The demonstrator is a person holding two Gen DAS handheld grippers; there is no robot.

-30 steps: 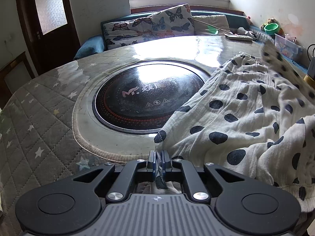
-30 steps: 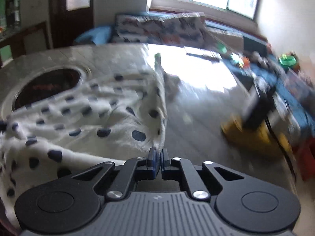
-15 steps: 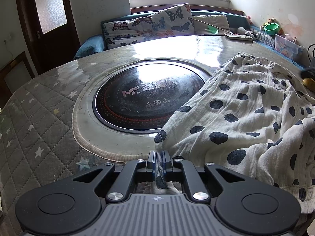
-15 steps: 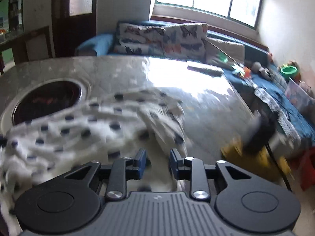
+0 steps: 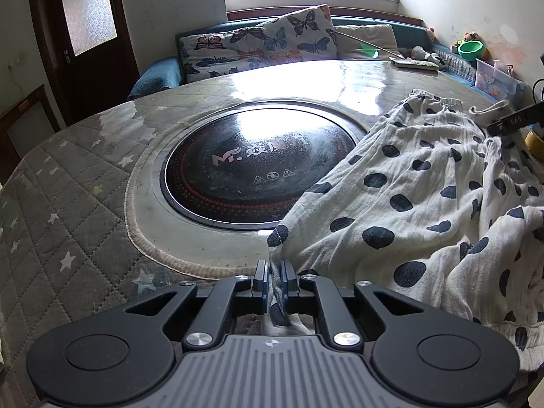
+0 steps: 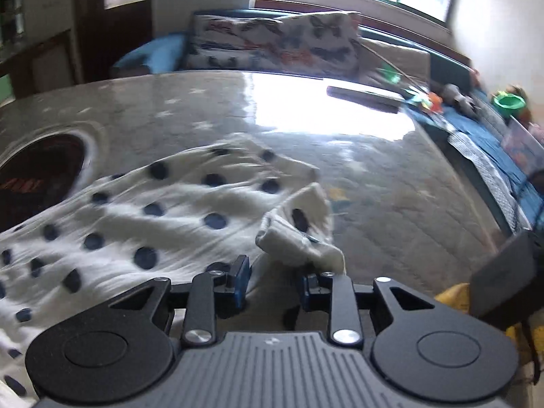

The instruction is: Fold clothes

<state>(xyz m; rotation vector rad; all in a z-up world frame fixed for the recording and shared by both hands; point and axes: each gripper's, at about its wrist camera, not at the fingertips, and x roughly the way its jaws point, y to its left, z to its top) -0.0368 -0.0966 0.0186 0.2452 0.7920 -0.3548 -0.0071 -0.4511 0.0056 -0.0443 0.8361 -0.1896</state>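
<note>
Table cooktop [image 5: 261, 166] reads "Mr." beside spotted garment [image 5: 425, 197].

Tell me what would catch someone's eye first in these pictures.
First, the white polka-dot garment spread over the right side of the quilted table, one corner pinched in the left hand-held gripper. Next, the round black cooktop set into the table's middle. The right hand-held gripper stands open over a bunched edge.

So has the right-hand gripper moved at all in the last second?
Yes. The right gripper has let go and opened, and it has pulled back: the round black cooktop in the table sits further left in its view, and the spotted garment lies dropped ahead.
</note>
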